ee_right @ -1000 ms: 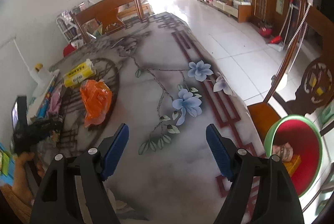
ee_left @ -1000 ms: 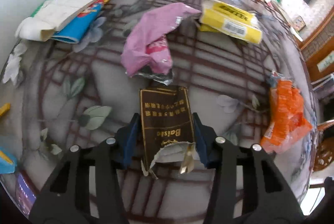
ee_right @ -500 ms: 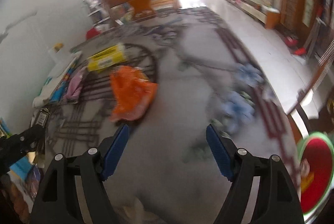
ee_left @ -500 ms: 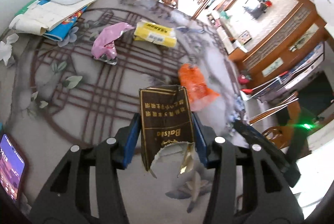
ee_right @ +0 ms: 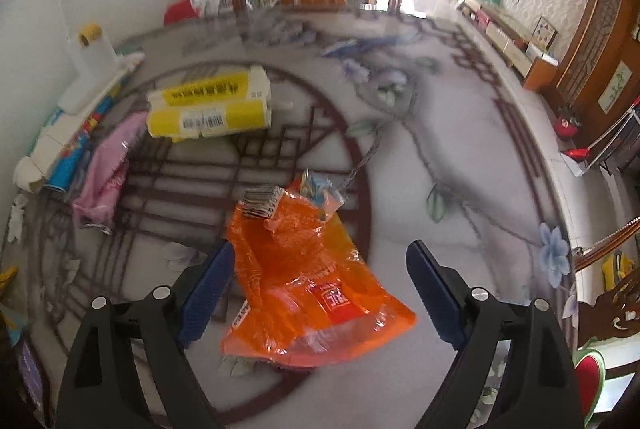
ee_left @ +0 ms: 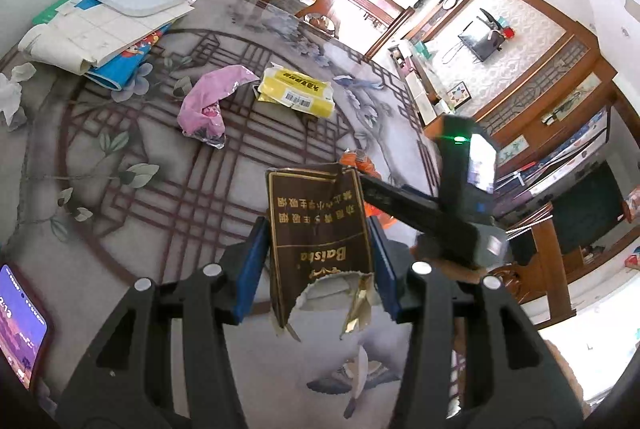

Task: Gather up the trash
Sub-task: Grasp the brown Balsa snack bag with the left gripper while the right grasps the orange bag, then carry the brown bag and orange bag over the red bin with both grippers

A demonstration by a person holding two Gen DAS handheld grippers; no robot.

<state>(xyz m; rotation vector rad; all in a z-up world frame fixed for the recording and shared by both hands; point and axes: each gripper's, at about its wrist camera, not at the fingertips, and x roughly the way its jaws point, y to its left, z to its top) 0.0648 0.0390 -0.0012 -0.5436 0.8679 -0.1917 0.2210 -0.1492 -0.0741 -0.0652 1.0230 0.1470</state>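
Wrappers on a patterned table, one of them lifted.

Part of the orange wrapper (ee_right: 308, 281) was hidden behind the brown packet (ee_left: 320, 229) in the left view. The table (ee_right: 460, 157) bore a lattice-and-flower print, in a room with wooden furniture. The left gripper (ee_left: 320, 269) clamped the torn brown packet above the table; the right gripper (ee_right: 320, 293), its jaws opening, framed the crumpled orange wrapper lying there without touching it.
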